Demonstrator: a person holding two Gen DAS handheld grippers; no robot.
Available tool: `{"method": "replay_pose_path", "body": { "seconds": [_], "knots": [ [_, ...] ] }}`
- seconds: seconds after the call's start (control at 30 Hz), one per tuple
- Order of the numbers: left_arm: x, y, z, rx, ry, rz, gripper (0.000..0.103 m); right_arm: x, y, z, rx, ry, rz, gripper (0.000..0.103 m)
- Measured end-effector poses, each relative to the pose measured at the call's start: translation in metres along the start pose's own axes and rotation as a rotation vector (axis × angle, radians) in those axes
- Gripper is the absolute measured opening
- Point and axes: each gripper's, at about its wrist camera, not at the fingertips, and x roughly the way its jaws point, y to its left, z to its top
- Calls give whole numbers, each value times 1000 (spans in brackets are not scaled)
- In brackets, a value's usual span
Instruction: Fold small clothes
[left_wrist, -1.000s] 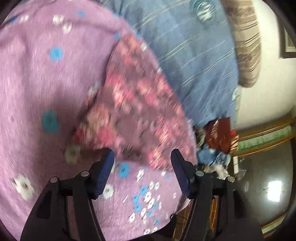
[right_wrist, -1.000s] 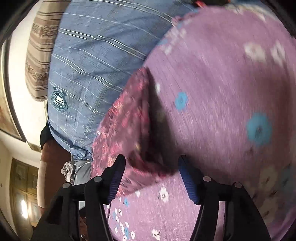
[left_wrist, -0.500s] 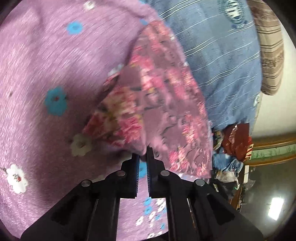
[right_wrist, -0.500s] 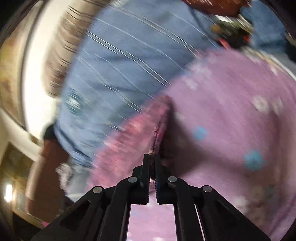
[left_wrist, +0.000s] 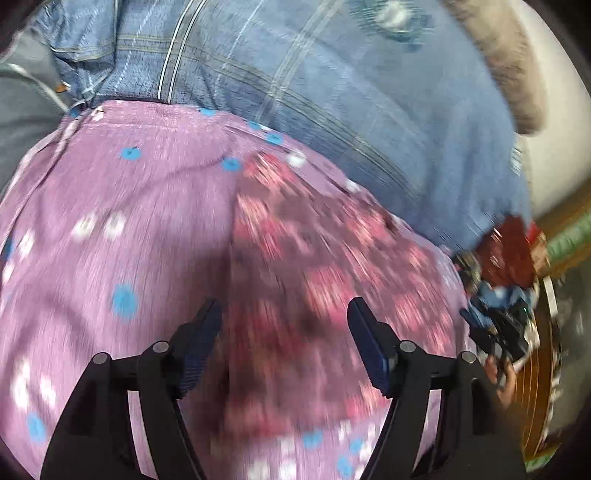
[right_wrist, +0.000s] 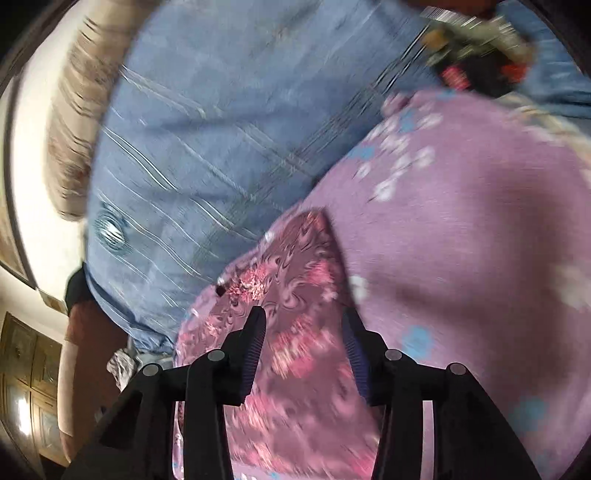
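A small maroon cloth with pink flowers (left_wrist: 317, 280) lies folded flat on a purple flowered sheet (left_wrist: 122, 221). It also shows in the right wrist view (right_wrist: 295, 332), with a straight folded edge on its right side. My left gripper (left_wrist: 284, 343) is open and empty just above the cloth's near part. My right gripper (right_wrist: 303, 350) is open and empty over the cloth, its jaws apart on either side of the fabric. Both views are blurred by motion.
A blue striped quilt (left_wrist: 332, 85) lies beyond the purple sheet and also shows in the right wrist view (right_wrist: 207, 155). A striped beige pillow (right_wrist: 77, 122) sits at its far end. A heap of clothes (left_wrist: 506, 273) lies at the bed's right edge.
Half a second ago both grippers were shut on the cloth's edge. Both have opened and let it go, and the cloth now lies flat in a new fold.
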Motion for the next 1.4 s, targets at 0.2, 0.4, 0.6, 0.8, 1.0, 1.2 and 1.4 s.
{"method": "replay_pose_path", "body": {
  "seconds": [0.2,0.4,0.6,0.8,1.0,1.2,1.4],
  "knots": [
    [59,27,47,-177,67,63,70,72,14,45,-10,-22,-142,51],
    [87,-10,58,-7,120,8,14,115,21,58,-53,43,-71,9],
    [104,-2,76,-38,15,170,5,93,44,62,-142,-120,-41,4],
    [63,5,71,-109,-61,23,6,97,19,55,-64,-65,-170,11],
    [67,-31,38,9,-10,77,23,80,66,9,-228,-18,15,28],
    [50,-9,18,-84,49,153,23,90,58,-29,-208,85,-183,22],
    [11,18,-3,-204,58,81,54,46,95,-75,-368,25,-150,33]
  ]
}}
